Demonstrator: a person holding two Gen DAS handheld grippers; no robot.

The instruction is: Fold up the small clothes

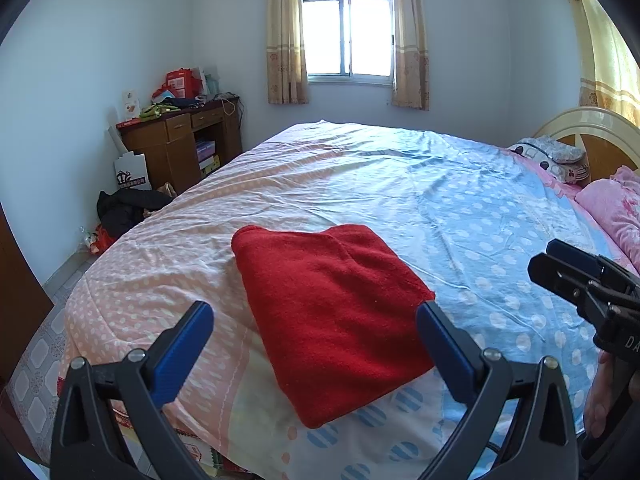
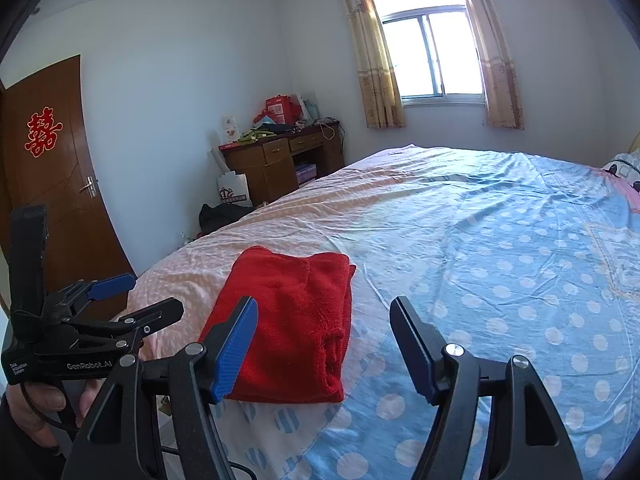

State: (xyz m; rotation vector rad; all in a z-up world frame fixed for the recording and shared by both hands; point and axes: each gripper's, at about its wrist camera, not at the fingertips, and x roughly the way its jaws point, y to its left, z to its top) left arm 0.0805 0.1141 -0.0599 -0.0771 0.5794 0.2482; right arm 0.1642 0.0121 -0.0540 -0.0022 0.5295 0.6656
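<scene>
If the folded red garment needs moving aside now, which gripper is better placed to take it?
Left, probably. The left gripper is open and lined up with the red garment. The right gripper is open too, but the garment lies toward its left finger, off centre.

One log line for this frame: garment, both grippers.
garment: red garment folded, flat on bedspread | left gripper: open, empty, above garment | right gripper: open, empty, clear of garment

bed (image 1: 460,200): pink-blue dotted cover | on it: folded red garment (image 1: 332,316), pillows (image 1: 612,204) by headboard
</scene>
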